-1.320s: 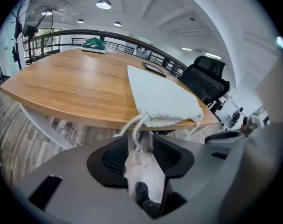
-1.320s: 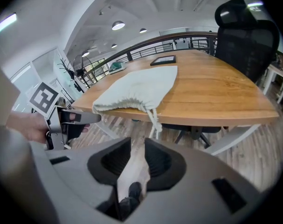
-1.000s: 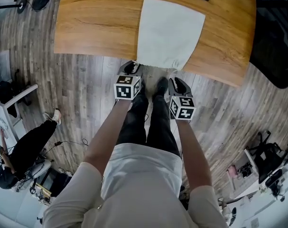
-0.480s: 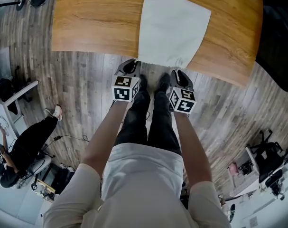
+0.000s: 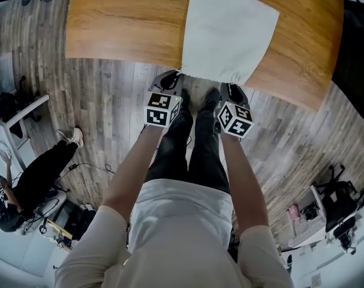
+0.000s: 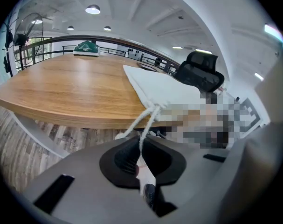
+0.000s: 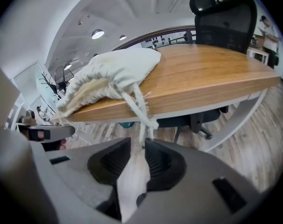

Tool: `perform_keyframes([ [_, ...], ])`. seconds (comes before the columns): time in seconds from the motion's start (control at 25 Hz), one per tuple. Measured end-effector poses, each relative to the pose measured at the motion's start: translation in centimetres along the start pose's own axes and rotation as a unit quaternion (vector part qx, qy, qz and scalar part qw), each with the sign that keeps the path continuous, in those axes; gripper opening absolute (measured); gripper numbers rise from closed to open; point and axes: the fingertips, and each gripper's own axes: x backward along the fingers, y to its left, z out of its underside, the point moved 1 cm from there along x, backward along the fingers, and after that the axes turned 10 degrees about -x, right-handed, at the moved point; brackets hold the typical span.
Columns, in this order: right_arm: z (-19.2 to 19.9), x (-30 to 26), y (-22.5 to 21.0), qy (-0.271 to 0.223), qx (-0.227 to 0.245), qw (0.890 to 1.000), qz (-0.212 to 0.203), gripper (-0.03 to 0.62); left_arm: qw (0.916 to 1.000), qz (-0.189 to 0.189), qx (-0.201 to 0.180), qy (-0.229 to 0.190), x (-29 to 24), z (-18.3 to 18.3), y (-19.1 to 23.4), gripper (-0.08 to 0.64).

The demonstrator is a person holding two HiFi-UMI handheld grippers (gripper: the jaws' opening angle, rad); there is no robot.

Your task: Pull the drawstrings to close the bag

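1. Since a second ago: right gripper [image 5: 235, 90] up closer to the bag [image 5: 229, 32] mouth at the table [image 5: 122, 23] edge. Left gripper [image 5: 170, 78] on the same spot by the mouth's left corner, jaws just been closing with the left drawstring [image 6: 146, 120] between them.
2. State now: left gripper clamped on that cord, pads together, cord pinched. Right gripper jaws apart by a narrow slot, with the right drawstring [image 7: 140, 107] hanging at the slot's front, not pinched.
3. Bag: off-white woven cloth, flat, roughly square, lying on the table with its mouth at the near edge. Mouth gathered into soft puckers, seen from the right gripper view.
4. Cords: white twisted rope, two strands per side, knotted end on the right pair.
5. Table: smooth wood-grain top, curved near edge, pale band underneath. Floor [image 5: 104, 101]: grey wood-look planks.
6. Counts: one bag, two drawstrings, two grippers, two marker cubes [image 5: 162, 108], one black office chair [image 7: 223, 13] beyond the table.
7. Room to move: wide stretch of tabletop left of the bag. Both grippers off the table, just below its edge, over the floor, with the person's own legs [image 5: 190, 155] between them. Seated person [image 5: 38, 179] well apart at lower left.
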Motion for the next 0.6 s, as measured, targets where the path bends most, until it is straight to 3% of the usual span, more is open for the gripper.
perform_keyframes([
  [0.28, -1.1, -0.1, 0.5, -0.019, -0.01, 1.0, 0.012, 0.077, 1.0, 0.007, -0.006, 0.002, 0.5, -0.1, -0.3, 0.002],
  [0.4, -1.5, 0.4, 0.2, -0.028, -0.006, 0.999, 0.017, 0.017, 0.9999, 0.009, -0.011, 0.004, 0.6, -0.2, -0.6, 0.002],
  [0.6, -1.6, 1.8, 0.0, -0.034, 0.0, 0.999, 0.009, 0.011, 0.9998, 0.016, -0.014, 0.002, 1.4, -0.4, -1.2, 0.0],
])
